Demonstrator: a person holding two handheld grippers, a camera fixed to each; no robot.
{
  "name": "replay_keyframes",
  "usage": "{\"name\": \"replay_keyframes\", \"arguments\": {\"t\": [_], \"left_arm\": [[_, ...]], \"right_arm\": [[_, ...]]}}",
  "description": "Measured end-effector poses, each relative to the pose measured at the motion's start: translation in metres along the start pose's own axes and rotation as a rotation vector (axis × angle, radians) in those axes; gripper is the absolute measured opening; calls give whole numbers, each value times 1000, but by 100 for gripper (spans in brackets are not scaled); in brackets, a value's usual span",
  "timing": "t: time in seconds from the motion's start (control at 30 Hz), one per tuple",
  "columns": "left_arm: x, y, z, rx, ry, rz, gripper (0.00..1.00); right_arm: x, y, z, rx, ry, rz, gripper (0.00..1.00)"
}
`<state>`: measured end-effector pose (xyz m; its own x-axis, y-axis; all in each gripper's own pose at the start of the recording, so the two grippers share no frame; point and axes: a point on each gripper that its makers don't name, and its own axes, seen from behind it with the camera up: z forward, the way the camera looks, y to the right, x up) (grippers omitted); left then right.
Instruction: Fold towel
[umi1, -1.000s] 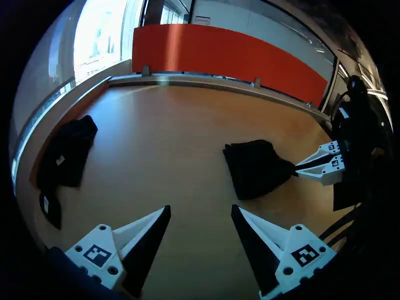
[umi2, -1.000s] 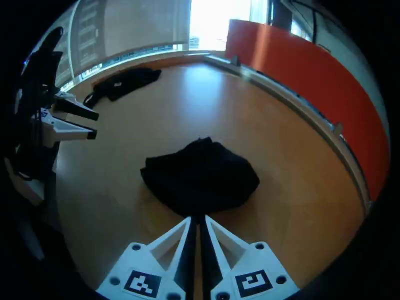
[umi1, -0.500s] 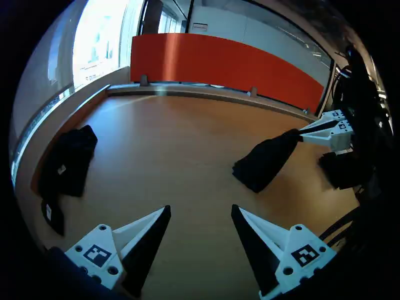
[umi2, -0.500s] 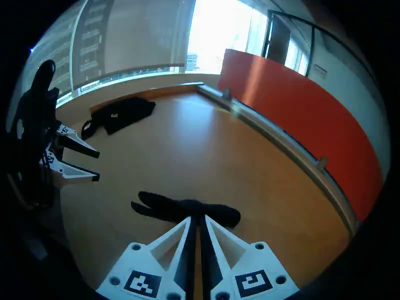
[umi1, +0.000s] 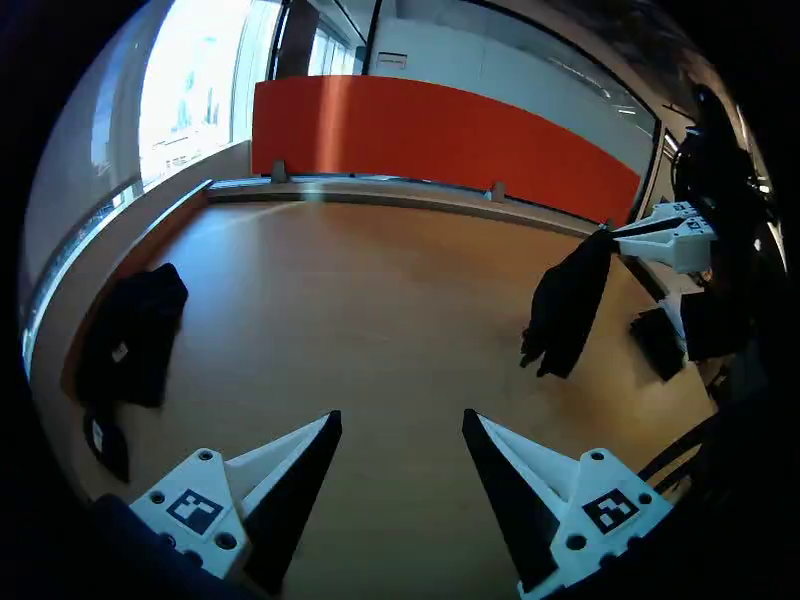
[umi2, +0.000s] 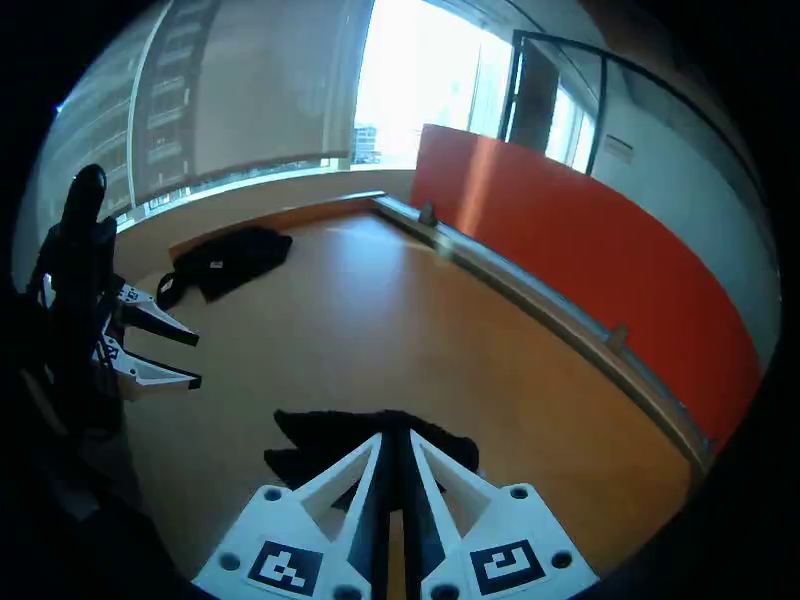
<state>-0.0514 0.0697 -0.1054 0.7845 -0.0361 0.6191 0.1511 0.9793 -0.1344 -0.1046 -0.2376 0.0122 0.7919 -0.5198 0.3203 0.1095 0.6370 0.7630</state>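
A black towel (umi1: 565, 305) hangs limp above the wooden table (umi1: 360, 290), pinched at its top by my right gripper (umi1: 610, 232), seen at the right of the left gripper view. In the right gripper view the same towel (umi2: 330, 440) droops just past my shut right gripper (umi2: 397, 440). My left gripper (umi1: 400, 425) stands open over bare wood, well to the left of the hanging towel, with nothing between its fingers. In the right gripper view the left gripper (umi2: 193, 360) shows at the left, held by a person in dark clothing.
A heap of black cloth (umi1: 135, 325) lies near the table's left edge, also seen as a dark pile (umi2: 235, 258) far off in the right gripper view. An orange partition (umi1: 450, 130) runs along the table's far side. Another dark folded piece (umi1: 660, 340) lies at the right.
My right gripper has lifted the black towel off the table, so it now hangs free instead of lying bunched. The left gripper has stayed open and nearly still.
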Motion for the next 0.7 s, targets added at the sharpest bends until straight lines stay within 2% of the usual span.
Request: {"name": "replay_keyframes", "arguments": {"t": [0.33, 0.7], "left_arm": [[7, 16, 12, -25, 0, 17, 90], [15, 38, 22, -41, -7, 45, 89]], "right_arm": [[-4, 37, -30, -52, 17, 43, 4], [-30, 96, -72, -122, 3, 75, 4]]}}
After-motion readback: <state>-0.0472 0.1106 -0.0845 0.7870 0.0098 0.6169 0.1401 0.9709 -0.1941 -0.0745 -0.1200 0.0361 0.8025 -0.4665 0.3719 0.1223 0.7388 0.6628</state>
